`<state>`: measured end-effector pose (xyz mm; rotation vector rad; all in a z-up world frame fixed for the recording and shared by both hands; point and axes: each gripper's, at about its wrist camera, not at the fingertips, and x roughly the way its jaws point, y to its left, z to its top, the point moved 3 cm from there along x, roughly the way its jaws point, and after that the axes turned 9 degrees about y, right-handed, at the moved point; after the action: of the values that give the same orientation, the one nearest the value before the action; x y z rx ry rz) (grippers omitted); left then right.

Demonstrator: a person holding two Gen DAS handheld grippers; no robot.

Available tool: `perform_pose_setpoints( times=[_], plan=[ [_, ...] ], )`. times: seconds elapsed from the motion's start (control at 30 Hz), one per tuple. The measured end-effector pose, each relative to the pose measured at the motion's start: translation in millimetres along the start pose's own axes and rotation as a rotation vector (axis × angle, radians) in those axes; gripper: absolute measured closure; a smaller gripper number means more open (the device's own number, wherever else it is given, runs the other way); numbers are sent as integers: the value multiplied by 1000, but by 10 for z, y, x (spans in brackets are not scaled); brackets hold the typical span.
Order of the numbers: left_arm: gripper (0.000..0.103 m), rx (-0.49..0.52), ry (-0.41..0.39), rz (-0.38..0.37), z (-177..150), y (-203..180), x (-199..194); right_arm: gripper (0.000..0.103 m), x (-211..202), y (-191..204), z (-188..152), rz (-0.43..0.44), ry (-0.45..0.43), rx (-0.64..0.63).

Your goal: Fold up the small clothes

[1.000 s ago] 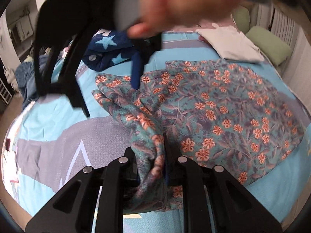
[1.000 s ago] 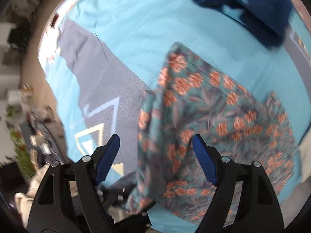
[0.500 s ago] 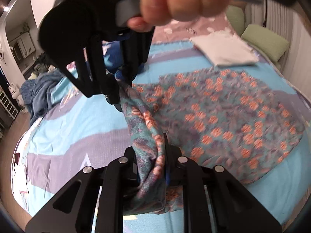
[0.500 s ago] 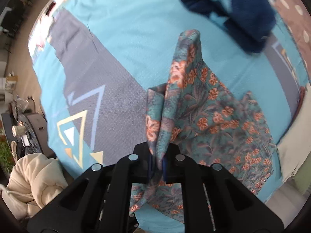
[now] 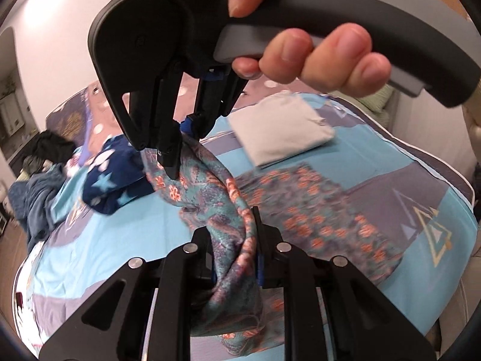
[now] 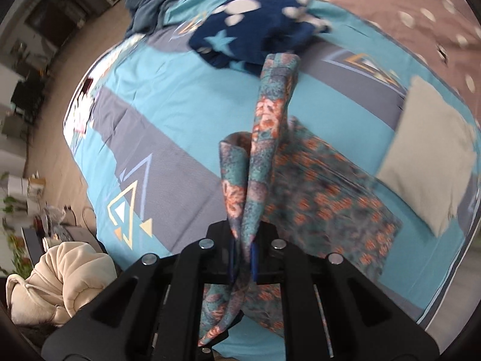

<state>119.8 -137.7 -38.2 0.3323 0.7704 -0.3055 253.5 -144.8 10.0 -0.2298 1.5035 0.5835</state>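
Observation:
A teal floral garment (image 5: 324, 210) with orange flowers lies partly on the bed, its near edge lifted. My left gripper (image 5: 236, 252) is shut on one bunched part of that edge. My right gripper (image 6: 242, 258) is shut on another part of the floral garment (image 6: 270, 114), which rises in a folded strip ahead of it. In the left wrist view the right gripper (image 5: 180, 153) hangs above and pinches the cloth, with the hand on its grey handle. The rest of the garment trails on the bed in the right wrist view (image 6: 330, 198).
A folded white cloth (image 5: 279, 126) lies behind the garment, also in the right wrist view (image 6: 427, 162). A navy star-print garment (image 5: 114, 186) lies at left (image 6: 255, 27). Blue-grey clothes (image 5: 33, 204) are piled at the bed's (image 5: 126, 240) left edge. A beige hoodie (image 6: 60, 282) lies off the bed.
My right gripper closed on the garment's edge a second ago. Both grippers have since lifted the edge higher and carried it over the bed; the cloth now stretches between them.

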Motion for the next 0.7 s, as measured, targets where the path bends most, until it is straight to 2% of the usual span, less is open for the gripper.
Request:
perform_pose_setpoints(
  times=[0.23, 0.4, 0.53, 0.6, 0.7],
  plan=[
    [85, 64, 44, -40, 99, -629, 310, 95, 94, -792, -383, 88, -45, 129],
    [85, 101, 98, -59, 53, -889, 563, 95, 361, -1353, -650, 195, -77, 227],
    [85, 128, 163, -83, -69, -1096, 807, 95, 641, -1639, -861, 254, -103, 274],
    [85, 140, 187, -94, -141, -1168, 872, 92, 777, -1738, -959, 291, -122, 292],
    [85, 170, 208, -105, -235, -1265, 937, 80, 928, -1921, -1063, 347, -177, 340]
  ],
)
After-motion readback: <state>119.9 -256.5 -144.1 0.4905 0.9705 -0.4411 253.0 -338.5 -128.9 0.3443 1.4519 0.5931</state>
